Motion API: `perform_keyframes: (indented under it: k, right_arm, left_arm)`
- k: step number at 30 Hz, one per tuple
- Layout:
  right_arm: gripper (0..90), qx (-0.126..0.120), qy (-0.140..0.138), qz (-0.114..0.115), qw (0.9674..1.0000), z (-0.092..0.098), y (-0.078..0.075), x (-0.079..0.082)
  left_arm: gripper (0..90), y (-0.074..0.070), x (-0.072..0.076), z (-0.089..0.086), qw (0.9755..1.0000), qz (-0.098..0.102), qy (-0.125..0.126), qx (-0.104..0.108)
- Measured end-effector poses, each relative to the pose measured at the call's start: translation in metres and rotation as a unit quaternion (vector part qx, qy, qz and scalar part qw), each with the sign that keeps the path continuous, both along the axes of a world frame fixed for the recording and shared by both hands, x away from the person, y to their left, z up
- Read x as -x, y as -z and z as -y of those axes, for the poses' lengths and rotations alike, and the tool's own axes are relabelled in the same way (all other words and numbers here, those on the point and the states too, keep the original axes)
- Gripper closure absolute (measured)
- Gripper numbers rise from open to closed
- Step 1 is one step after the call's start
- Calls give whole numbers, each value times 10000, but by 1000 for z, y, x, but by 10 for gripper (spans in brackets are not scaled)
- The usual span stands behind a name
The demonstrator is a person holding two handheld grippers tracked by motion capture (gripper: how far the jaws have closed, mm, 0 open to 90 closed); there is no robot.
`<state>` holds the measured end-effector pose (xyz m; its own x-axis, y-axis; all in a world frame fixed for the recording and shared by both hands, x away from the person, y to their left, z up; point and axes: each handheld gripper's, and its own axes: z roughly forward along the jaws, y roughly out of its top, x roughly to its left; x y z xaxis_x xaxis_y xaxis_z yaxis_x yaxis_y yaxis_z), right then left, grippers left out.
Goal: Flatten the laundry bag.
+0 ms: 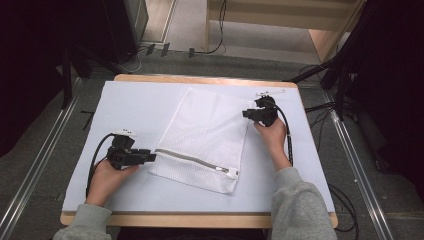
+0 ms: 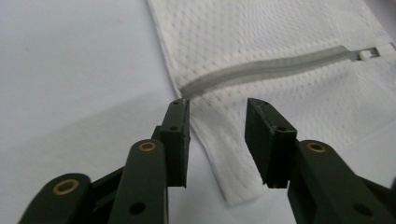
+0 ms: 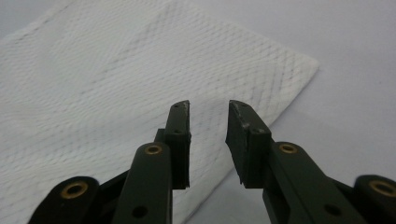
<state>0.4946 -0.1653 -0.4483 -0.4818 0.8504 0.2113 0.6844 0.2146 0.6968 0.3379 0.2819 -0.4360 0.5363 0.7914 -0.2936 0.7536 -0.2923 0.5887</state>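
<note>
Mesh is lying flat between the two tools: a white mesh laundry bag point(image 1: 202, 140) is resting on the pale sheet point(image 1: 130, 105) that is covering the wooden table point(image 1: 200, 220), skewed, with its grey zipper point(image 1: 192, 160) running along the edge nearer the person and the zipper pull point(image 1: 232, 173) sitting at the end away from the left gripper. The left gripper point(image 1: 150, 157) is pointing at the start of that zipper from just beside the bag's corner — in the left gripper view its gripper point(image 2: 217, 109) is standing with the jaws parted a moderate way and holding nothing, the zipper's closed end point(image 2: 187, 88) lying just beyond the left-hand jaw and the bag's edge passing beneath the gap. The right gripper point(image 1: 246, 113) is sitting at the bag's opposite side edge, near its far corner; in the right gripper view the gripper point(image 3: 209, 108) is likewise gaping partway and gripping nothing, the mesh point(image 3: 116, 84) spreading ahead and to the left of the jaws and the bag's corner point(image 3: 310, 67) lying ahead to the right. Grey sleeves point(image 1: 300, 205) are covering both forearms.
</note>
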Motion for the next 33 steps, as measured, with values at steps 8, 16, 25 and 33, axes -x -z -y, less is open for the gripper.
perform_keyframes:
  k: [8,16,25,33]
  right_arm:
    - [665,-15,-230,93,9997,-2,-8,31]
    - [631,-50,-381,57,9992,-5,-5,66]
    - [611,1,-460,-162,9988,-9,7,97]
    - [605,188,-499,-285,9982,-12,21,109]
  left_arm:
    - [572,0,-28,0,10000,66,-65,36]
    - [557,5,-57,11,9999,-2,89,-46]
    - [543,11,-79,26,9997,14,132,-224]
    - [684,16,-84,34,9995,77,80,-310]
